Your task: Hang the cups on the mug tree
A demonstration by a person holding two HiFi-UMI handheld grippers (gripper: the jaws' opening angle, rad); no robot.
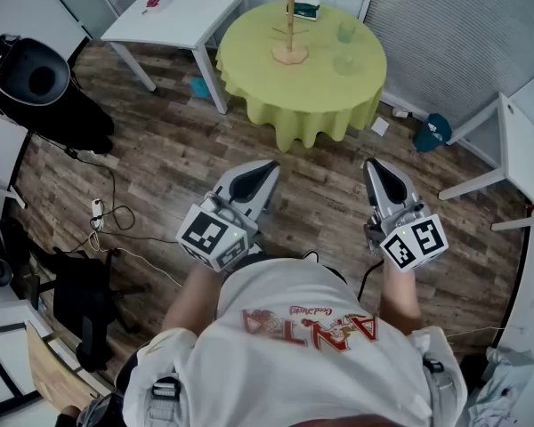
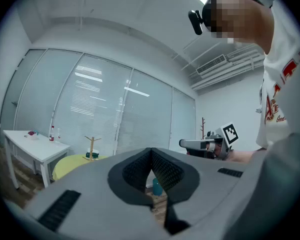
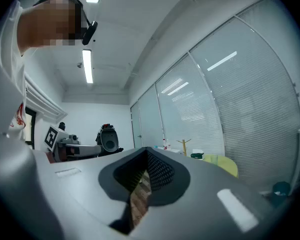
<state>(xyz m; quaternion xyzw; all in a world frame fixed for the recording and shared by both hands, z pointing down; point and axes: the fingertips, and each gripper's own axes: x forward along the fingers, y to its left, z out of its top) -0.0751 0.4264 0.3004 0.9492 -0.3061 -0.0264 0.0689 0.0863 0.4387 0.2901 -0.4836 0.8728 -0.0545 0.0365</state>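
A wooden mug tree (image 1: 290, 30) stands on the round table with a yellow-green cloth (image 1: 294, 96), far ahead of me. A green cup (image 1: 346, 31) and a paler cup (image 1: 345, 63) stand on the cloth to the right of the tree. Both grippers hover over the wooden floor close to my body, well short of the table. My left gripper (image 1: 269, 169) is shut and holds nothing. My right gripper (image 1: 375, 165) is also shut and holds nothing. In the left gripper view the tips (image 2: 151, 151) meet, with the mug tree (image 2: 92, 146) small in the distance. In the right gripper view the tips (image 3: 146, 151) meet too.
A white table (image 1: 187, 12) with small items stands left of the round one. A black machine (image 1: 36, 78) sits at the far left, with cables (image 1: 107, 216) on the floor. Another white table (image 1: 525, 149) is at the right, and a teal object (image 1: 436, 132) lies on the floor.
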